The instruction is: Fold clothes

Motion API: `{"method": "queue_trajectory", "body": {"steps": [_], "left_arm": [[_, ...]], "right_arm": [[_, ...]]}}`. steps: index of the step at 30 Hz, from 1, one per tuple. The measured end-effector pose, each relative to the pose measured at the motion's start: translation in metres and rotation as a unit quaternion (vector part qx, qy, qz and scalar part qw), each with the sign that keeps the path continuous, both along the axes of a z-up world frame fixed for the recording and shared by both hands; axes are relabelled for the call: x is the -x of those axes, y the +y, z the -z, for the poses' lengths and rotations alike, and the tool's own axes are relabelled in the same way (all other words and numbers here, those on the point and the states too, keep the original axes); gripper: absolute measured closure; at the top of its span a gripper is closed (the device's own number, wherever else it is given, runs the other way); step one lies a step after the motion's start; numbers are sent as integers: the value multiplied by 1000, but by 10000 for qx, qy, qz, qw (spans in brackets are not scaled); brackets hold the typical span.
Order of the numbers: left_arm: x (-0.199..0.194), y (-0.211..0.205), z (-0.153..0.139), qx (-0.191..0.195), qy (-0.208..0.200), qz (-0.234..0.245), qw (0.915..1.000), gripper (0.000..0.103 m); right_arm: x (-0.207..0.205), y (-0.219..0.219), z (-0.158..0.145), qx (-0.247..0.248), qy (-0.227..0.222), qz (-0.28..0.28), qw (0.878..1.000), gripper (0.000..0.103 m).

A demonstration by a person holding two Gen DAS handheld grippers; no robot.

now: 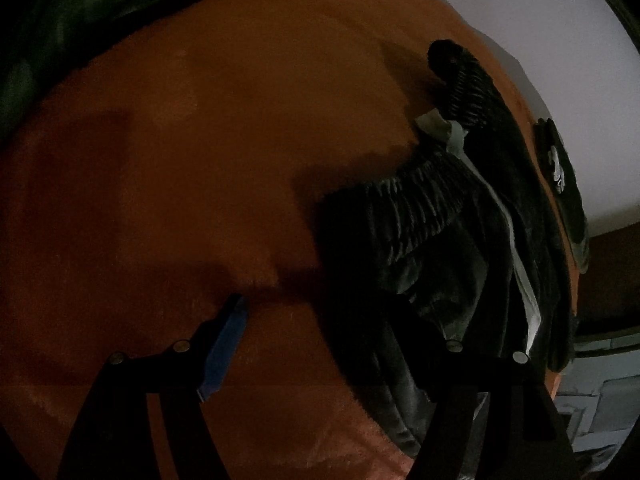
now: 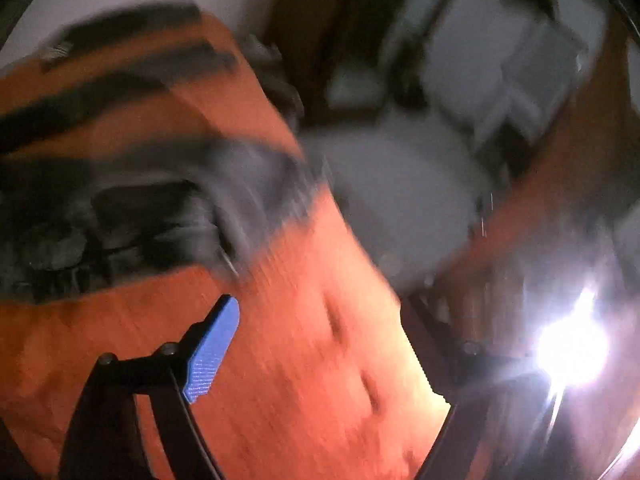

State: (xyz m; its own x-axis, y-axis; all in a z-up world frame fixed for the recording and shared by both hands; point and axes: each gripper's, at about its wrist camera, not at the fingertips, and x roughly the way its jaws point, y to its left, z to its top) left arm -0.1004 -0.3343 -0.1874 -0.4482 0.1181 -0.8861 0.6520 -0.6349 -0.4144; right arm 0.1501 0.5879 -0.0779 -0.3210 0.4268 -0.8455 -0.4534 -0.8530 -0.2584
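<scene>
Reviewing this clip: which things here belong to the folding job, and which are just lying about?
Job: dark garment with gathered waistband; orange bed cover it lies on; left tongs, open.
Lying about: green cloth; small dark item with white print.

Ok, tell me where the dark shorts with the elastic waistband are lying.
In the left wrist view the dark shorts lie on the orange blanket, right of centre, just ahead of the open left gripper.

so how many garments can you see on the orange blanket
3, maybe more hidden: dark shorts by the left gripper, a dark printed piece at the far edge, a green one top left.
</scene>
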Motion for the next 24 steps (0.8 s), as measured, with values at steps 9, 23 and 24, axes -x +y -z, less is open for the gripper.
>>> {"method": "queue_trajectory", "body": {"steps": [9,23,24], "left_arm": [[10,7,6,120,166,41,9998,29],[13,27,10,343,336,-215,9986,78],[13,24,12,293,320,-220,9988,73]], "right_arm": [[10,71,50,4335,1170,1211,8853,21],[52,66,-20,4480,2665,949,8481,90],[48,67,-21,4435,2603,942,8525,89]]}}
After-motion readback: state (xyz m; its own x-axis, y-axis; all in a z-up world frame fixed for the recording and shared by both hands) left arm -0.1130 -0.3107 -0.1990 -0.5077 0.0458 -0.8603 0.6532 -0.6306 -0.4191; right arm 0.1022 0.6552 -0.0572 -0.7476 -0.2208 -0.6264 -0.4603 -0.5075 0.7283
